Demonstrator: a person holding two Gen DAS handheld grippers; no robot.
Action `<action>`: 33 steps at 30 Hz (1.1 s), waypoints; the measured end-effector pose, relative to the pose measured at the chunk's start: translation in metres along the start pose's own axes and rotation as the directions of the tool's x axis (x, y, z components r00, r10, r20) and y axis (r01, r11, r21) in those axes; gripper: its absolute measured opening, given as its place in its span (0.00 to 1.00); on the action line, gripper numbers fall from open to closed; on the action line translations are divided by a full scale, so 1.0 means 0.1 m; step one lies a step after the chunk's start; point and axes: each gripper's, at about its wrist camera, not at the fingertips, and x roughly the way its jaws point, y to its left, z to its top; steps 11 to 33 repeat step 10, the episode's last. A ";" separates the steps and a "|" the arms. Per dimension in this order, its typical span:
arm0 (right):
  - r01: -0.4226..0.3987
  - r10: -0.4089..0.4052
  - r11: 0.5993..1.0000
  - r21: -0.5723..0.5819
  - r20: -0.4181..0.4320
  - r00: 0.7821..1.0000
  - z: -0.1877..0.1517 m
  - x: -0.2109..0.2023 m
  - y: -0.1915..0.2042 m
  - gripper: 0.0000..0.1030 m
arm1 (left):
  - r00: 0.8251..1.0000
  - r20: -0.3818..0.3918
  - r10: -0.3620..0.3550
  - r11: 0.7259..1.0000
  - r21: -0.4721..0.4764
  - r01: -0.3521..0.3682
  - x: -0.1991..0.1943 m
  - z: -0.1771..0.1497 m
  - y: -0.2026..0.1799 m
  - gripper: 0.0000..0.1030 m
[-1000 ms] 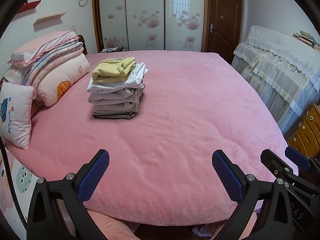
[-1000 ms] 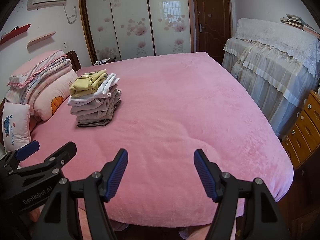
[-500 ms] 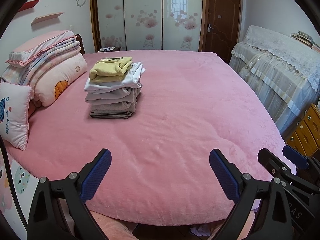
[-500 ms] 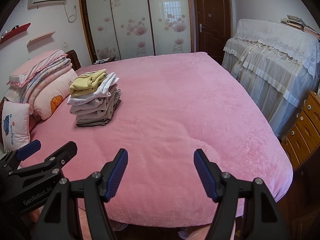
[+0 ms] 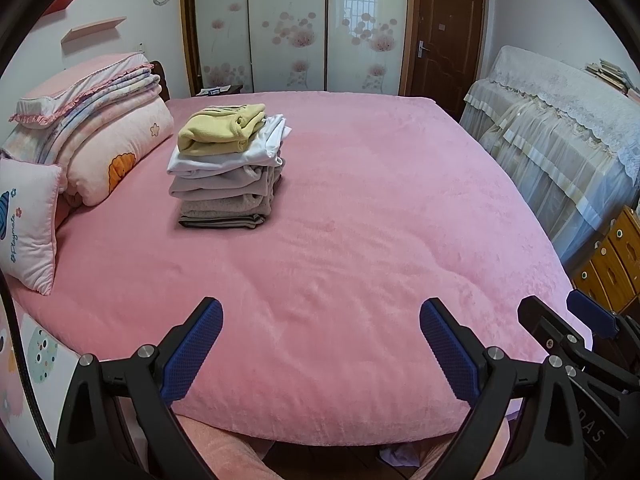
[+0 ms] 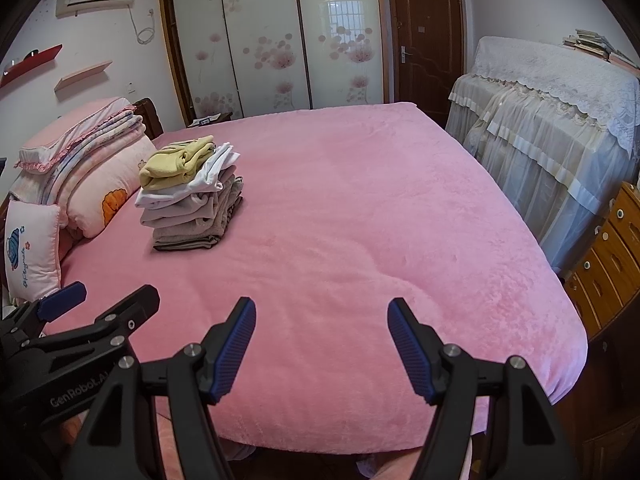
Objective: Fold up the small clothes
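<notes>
A stack of folded small clothes, grey at the bottom, white above and a yellow piece on top, sits on the pink bed at the far left; it also shows in the right wrist view. My left gripper is open and empty above the bed's near edge. My right gripper is open and empty there too, to the right of the left one. The right gripper's body shows in the left wrist view, the left gripper's body in the right wrist view.
Folded quilts and pillows lie along the bed's left side. A lace-covered piece of furniture and a wooden drawer chest stand at the right. Wardrobe doors and a brown door are behind.
Both grippers stay open and nearly still. The left wrist view has shifted slightly, so the stack sits a little further left in it.
</notes>
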 end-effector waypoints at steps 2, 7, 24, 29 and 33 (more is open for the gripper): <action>-0.001 0.001 1.000 0.000 0.000 1.000 0.00 0.00 0.00 0.67 | 1.000 -0.001 -0.002 1.000 -0.001 0.002 0.00 0.00 0.01 0.96; -0.001 0.001 1.000 0.000 -0.001 1.000 0.00 0.00 -0.01 0.67 | 1.000 -0.007 -0.005 1.000 -0.002 0.005 0.02 0.01 0.02 0.96; 0.000 0.000 1.000 -0.001 -0.001 1.000 0.00 0.00 -0.01 0.67 | 1.000 -0.009 -0.007 1.000 -0.004 0.007 0.01 0.00 0.02 0.96; 0.000 0.000 1.000 -0.001 -0.001 1.000 0.00 0.00 -0.01 0.67 | 1.000 -0.009 -0.007 1.000 -0.004 0.007 0.01 0.00 0.02 0.96; 0.000 0.000 1.000 -0.001 -0.001 1.000 0.00 0.00 -0.01 0.67 | 1.000 -0.009 -0.007 1.000 -0.004 0.007 0.01 0.00 0.02 0.96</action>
